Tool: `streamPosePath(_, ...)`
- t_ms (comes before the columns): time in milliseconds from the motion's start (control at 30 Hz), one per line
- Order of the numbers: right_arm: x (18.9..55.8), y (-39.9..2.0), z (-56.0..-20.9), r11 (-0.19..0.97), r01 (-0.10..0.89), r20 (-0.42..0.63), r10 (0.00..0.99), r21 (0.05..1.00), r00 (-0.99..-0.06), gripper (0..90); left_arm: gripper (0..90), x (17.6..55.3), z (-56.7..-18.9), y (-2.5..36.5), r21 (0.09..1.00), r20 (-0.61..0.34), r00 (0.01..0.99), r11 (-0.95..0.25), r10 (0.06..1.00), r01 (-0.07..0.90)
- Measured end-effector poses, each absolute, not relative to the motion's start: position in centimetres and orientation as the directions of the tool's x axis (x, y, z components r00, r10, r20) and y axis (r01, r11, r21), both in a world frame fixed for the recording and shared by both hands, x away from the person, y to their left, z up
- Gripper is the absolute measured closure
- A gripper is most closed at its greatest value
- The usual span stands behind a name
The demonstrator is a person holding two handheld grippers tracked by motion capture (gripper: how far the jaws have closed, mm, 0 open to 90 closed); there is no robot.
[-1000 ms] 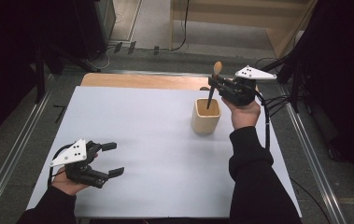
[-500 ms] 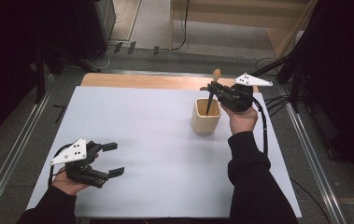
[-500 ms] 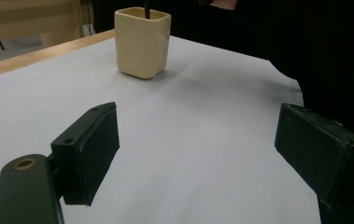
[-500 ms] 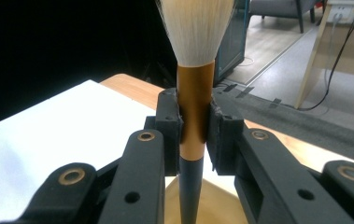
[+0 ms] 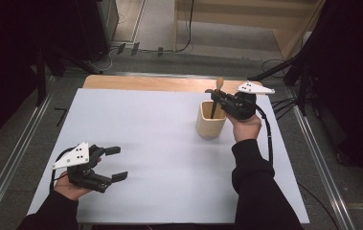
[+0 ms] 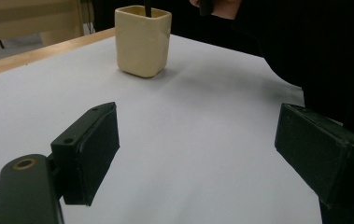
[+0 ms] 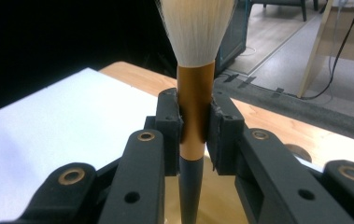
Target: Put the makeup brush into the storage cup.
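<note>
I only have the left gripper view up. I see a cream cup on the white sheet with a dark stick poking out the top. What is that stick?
Observer: It is the handle of a brush. The right gripper view shows white bristles pointing up above a copper-coloured band.
Operator: Is anything holding it?
Observer: Yes, the right gripper is shut on the brush, with its pads pressing on the copper band from both sides.
Operator: And where does the cup sit on the table?
Observer: In the high view the cup stands toward the far right of the white sheet, well away from the left gripper, which is open near the front left.
</note>
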State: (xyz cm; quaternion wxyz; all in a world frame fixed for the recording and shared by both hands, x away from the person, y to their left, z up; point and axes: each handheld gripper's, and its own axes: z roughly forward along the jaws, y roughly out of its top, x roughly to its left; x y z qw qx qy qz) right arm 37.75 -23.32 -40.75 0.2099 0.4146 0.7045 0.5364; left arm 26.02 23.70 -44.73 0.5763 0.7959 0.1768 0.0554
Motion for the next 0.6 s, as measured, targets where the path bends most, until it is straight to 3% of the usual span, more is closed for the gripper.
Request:
streamPosePath(133,37.6,-23.2,-40.9,0.096,0.355,0.138,0.804,0.93,-0.579,75.4,14.3,26.1,-44.7,23.7,0.936,-0.119,0.931,-0.274,0.346,0.221)
streamPosePath(167,37.5,-23.2,-40.9,0.094,0.343,0.132,0.804,0.935,-0.58,63.1,14.3,26.1,-44.7,23.8,0.937,-0.12,0.93,-0.271,0.348,0.222)
streamPosePath(200,37.4,-23.3,-40.7,0.079,0.332,0.143,0.792,0.94,-0.594,44.8,14.3,26.0,-44.7,23.8,0.938,-0.122,0.929,-0.266,0.349,0.223)
streamPosePath(233,37.3,-23.4,-40.7,0.071,0.328,0.151,0.784,0.942,-0.603,34.1,14.3,26.0,-44.7,23.8,0.938,-0.122,0.928,-0.266,0.351,0.224)
streamPosePath(300,36.9,-23.7,-40.7,0.04,0.317,0.169,0.779,0.948,-0.604,21.4,14.3,26.1,-44.7,23.9,0.937,-0.121,0.928,-0.268,0.353,0.224)
streamPosePath(600,34.6,-24.6,-41.4,0.042,0.305,0.163,0.773,0.951,-0.613,18.6,14.1,26.2,-44.7,23.8,0.936,-0.122,0.926,-0.27,0.357,0.227)
